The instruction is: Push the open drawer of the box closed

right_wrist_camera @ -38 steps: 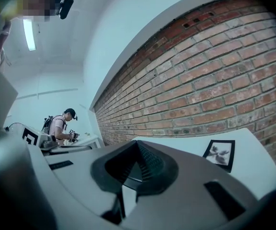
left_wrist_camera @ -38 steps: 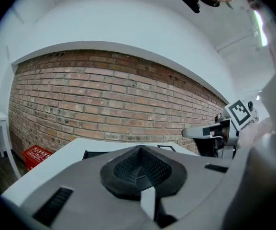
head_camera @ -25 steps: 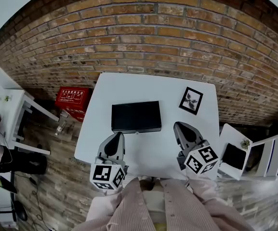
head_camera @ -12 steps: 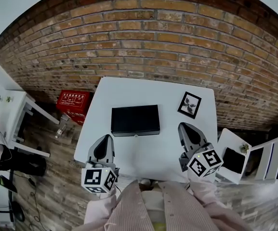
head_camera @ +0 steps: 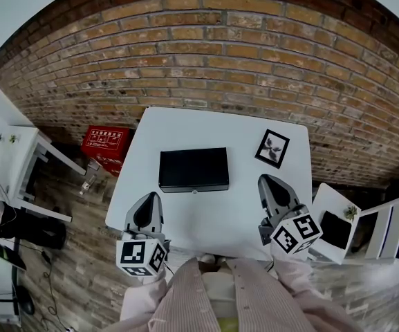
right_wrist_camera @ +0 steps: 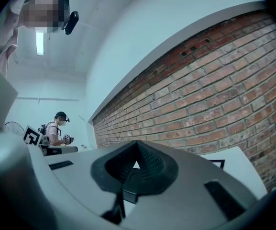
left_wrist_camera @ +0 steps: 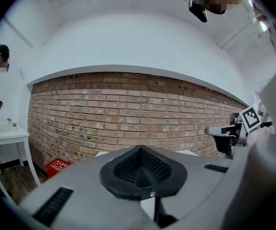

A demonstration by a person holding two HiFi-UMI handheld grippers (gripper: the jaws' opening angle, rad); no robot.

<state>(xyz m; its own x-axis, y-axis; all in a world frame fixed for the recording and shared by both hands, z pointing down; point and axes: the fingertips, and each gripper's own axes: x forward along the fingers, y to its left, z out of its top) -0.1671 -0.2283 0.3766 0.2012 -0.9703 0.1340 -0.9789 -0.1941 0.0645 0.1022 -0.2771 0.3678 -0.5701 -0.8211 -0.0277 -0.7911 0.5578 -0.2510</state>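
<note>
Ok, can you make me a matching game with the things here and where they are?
Things:
1. black box
2. framed picture
3. red box
4. left claw

Places:
A. on the floor, left of the table
B. over the table's near left edge
C. middle of the table
D. table's far right corner

Pairs: 1-C, 2-D, 3-A, 4-B

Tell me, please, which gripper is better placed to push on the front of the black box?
Left, probably. The left gripper, jaws shut, sits just before the near face of the black box, by its left corner. The right gripper lies off to the box's right side.
</note>
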